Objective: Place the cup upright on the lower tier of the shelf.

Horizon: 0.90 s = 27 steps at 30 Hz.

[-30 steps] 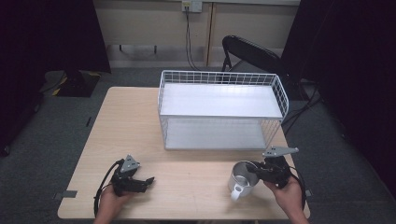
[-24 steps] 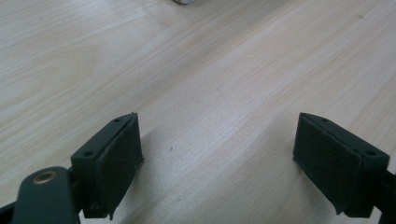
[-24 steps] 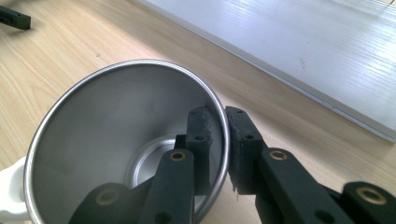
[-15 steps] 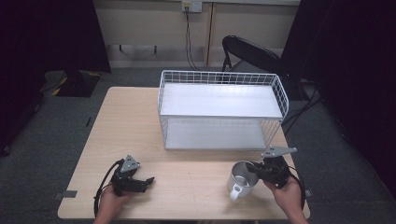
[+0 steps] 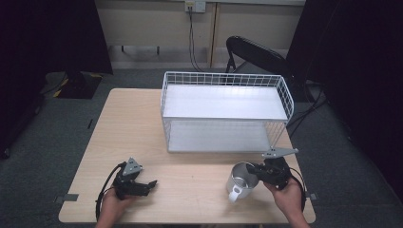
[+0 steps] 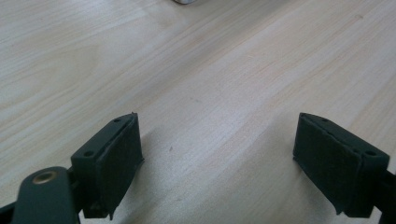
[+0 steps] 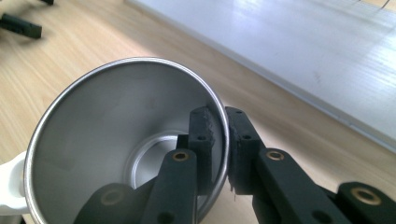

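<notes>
Nothing visible has shifted since the earlier frames: both hands and the metal mug (image 5: 241, 179) sit where they were, low in the high view.

At the lower right of that view the right gripper (image 5: 259, 172) holds the mug by its wall. The right gripper view shows the grip plainly: one black jaw is inside the cup, the other outside, and the thin steel rim (image 7: 140, 60) is pinched between them. The mug is empty, its white handle (image 7: 10, 185) poking out at the lower left of that view. It seems to stand on the wooden table (image 5: 190, 175), a little tilted perhaps; whether its base is fully down I cannot tell.

At the lower left of the high view the left gripper (image 5: 151, 184) rests low over the table, well apart from the mug. Its own view shows the two jaws set wide with only bare wood grain between them, holding nothing.

The white wire rack (image 5: 225, 111) stands across the upper middle of the table, both its shelves bare; the edge of its lower shelf (image 7: 289, 42) runs across the upper right of the right gripper view, near the mug.

As I judge it, the grasp is made and the carry is yet to come: the mug likely goes onto a shelf of the rack, so lifting, placing and letting go are all left.
</notes>
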Motion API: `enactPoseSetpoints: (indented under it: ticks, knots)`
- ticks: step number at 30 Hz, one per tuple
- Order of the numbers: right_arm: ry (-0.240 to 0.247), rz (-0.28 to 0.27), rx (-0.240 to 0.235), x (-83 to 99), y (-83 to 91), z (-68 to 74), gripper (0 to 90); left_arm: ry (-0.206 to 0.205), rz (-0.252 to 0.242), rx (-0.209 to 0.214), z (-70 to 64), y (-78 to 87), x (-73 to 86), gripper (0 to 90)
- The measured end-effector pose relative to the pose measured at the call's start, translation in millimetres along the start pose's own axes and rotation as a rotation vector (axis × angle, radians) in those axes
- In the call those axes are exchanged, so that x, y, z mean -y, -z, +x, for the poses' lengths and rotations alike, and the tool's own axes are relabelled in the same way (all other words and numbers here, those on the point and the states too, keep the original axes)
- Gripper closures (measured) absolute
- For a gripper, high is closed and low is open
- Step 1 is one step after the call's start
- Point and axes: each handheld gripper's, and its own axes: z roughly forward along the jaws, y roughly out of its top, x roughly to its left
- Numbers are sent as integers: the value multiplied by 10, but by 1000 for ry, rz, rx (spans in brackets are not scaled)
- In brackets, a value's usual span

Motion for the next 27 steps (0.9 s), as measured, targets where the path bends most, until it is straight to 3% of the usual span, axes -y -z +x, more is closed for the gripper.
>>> enactPoseSetpoints:
  ticks: [6,11,27]
  knots:
    - [-14,-21,6,-73,1,1,820,0,0,0,0,0,0,149]
    - [-43,-51,38,-106,-28,-47,821,1,-1,1,-1,-1,0,148]
    - [-68,-118,131,-293,-84,-132,820,1,0,0,0,-1,0,148]
